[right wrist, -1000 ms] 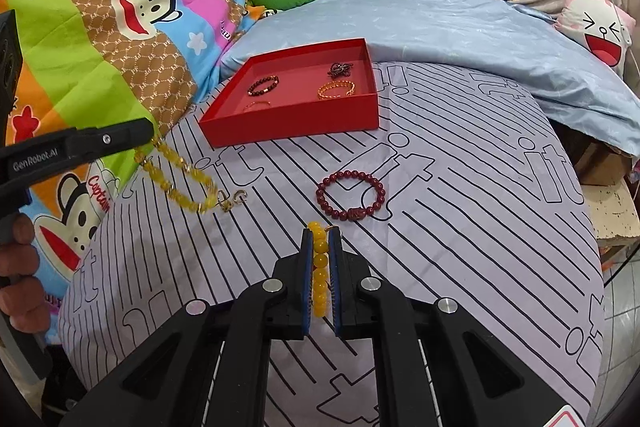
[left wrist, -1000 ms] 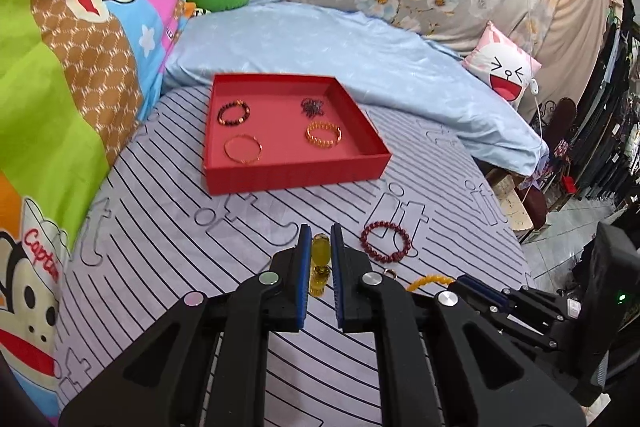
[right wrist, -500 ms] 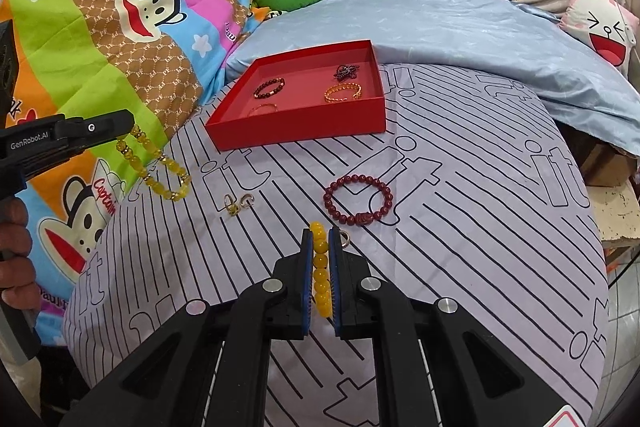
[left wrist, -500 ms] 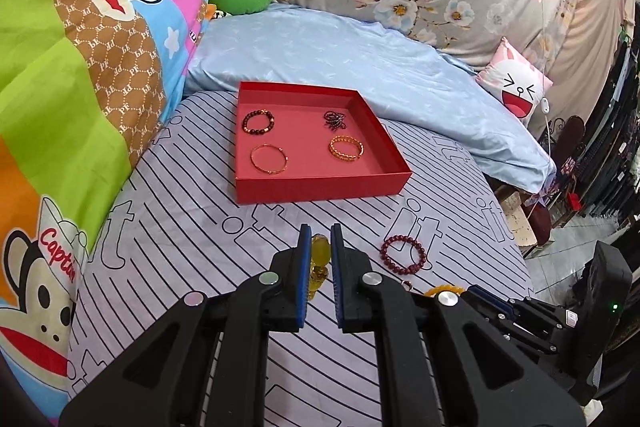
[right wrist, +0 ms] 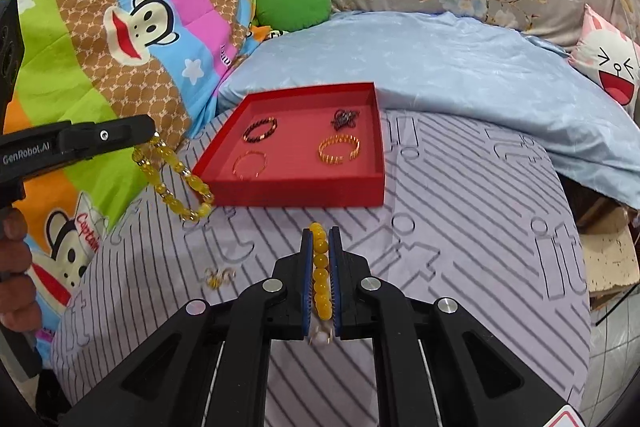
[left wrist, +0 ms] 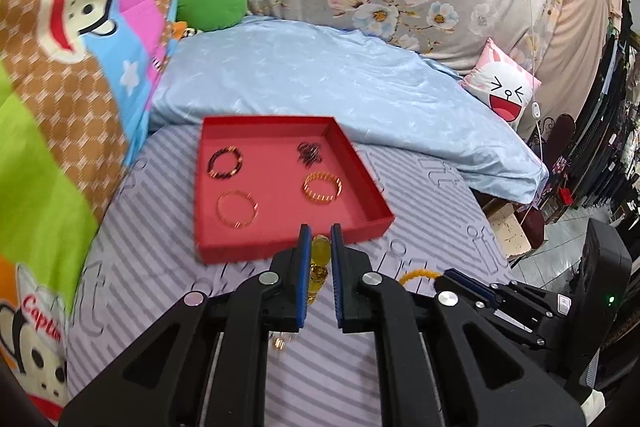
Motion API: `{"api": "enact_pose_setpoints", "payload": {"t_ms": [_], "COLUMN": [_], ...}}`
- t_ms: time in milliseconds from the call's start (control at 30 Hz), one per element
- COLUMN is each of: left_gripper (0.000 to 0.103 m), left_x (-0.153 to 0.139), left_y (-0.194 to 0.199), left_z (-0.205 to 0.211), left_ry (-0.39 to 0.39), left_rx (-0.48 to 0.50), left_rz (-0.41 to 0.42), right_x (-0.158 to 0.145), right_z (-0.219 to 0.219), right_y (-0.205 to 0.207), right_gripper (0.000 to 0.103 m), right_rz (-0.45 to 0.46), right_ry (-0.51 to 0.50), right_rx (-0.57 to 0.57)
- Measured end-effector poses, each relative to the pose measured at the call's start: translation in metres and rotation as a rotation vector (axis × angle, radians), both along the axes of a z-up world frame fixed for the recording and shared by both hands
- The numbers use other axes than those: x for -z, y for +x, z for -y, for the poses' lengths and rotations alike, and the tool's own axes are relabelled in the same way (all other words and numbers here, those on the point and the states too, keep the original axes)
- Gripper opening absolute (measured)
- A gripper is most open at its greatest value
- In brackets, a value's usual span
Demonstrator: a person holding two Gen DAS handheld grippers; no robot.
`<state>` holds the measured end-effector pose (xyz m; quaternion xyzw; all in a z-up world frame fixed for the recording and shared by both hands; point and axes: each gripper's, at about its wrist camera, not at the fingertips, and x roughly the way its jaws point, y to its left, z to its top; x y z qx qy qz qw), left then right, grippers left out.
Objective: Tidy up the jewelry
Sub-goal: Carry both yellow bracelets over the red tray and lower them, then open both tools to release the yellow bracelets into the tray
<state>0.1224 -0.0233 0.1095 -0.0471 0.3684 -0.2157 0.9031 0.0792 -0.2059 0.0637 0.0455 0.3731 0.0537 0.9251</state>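
While both bracelets hang off the bedsheet (right wrist: 460, 227), the step in hand looks to be carrying them over the near wall of the red tray (right wrist: 296, 193) and laying them inside. On the left, the left gripper (left wrist: 319, 243) has its jaws pinched on a translucent yellow bead bracelet (right wrist: 176, 183), which dangles in a loop just left of the tray's near-left corner. To do this well, lift that loop above the wall before moving right, or the lowest beads may catch the rim. In the tray lie a dark beaded bracelet (right wrist: 260, 129), a thin gold bangle (right wrist: 250, 163), a dark tangled piece (right wrist: 344, 119) and a ribbed gold bracelet (right wrist: 339, 149); the bare floor along the near wall and down the middle looks the safest landing place. Further right, the right gripper (right wrist: 320, 239) has its jaws clamped on an opaque yellow bead bracelet (right wrist: 320, 267), near the tray's front. A small gold item (right wrist: 218, 277) lies on the sheet, left of it.
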Motion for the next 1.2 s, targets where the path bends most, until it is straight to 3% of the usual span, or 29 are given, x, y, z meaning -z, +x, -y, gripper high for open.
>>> {"api": "enact_pose_setpoints", "payload": {"t_ms": [267,467,633,833,1000,1200], "left_gripper": [0.009,0.007,0.007,0.007,0.01,0.026], "left_x": [-0.003,0.017,0.047,0.078,0.088,0.085], "left_y": [0.059,0.099,0.118,0.126,0.119,0.101], "left_z": [0.024,0.025,0.023,0.007,-0.007,-0.018], "left_ry": [-0.056,-0.113,-0.071,0.017,0.093,0.122], "left_rx": [0.027,0.012,-0.017,-0.101,-0.17,-0.208], "left_rz": [-0.001,-0.062,-0.113,-0.15,-0.134,-0.107], "right_x": [-0.016,0.001,0.026,0.051,0.048,0.039], "right_z": [0.003,-0.003,-0.017,-0.02,-0.01,-0.007], "right_y": [0.073,0.125,0.141,0.149,0.14,0.122], "right_gripper": [0.007,0.007,0.008,0.009,0.034,0.036], "right_rz": [0.026,-0.022,-0.076,-0.115,-0.084,-0.057], "right_ry": [0.024,0.079,0.08,-0.032,-0.05,-0.054], "right_rx": [-0.002,-0.005,-0.028,0.001,0.041,0.048]}}
